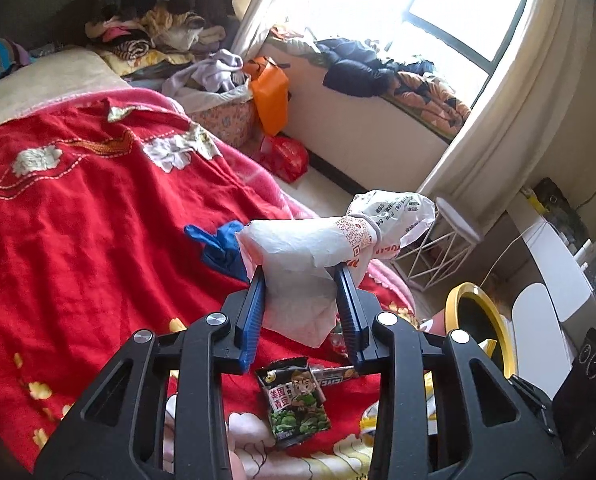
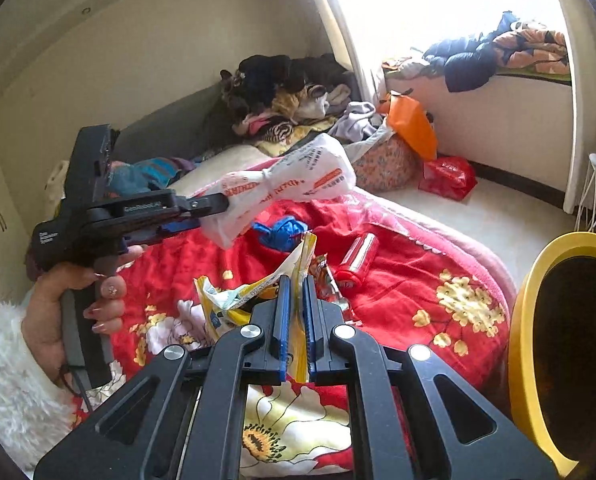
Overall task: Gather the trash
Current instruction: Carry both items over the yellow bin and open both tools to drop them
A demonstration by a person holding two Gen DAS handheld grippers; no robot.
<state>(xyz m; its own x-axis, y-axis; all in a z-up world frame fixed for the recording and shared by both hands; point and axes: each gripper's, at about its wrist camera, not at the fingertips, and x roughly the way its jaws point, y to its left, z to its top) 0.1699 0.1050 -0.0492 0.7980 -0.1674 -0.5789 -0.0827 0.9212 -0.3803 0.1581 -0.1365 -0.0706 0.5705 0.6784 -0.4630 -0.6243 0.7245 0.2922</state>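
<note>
Two grippers hang over the red floral blanket. At lower right the yellow-rimmed bin is cut off by the frame edge. The left gripper clamps a tied white printed bag, lifted at centre; a hand grips its handle. The right gripper pinches a yellow wrapper, its print illegible.

A lived-in home bedroom: a bed under a red flowered blanket, clothes heaped at the headboard and along the window ledge (curtains drawn back), a small white wire side table on the floor.
</note>
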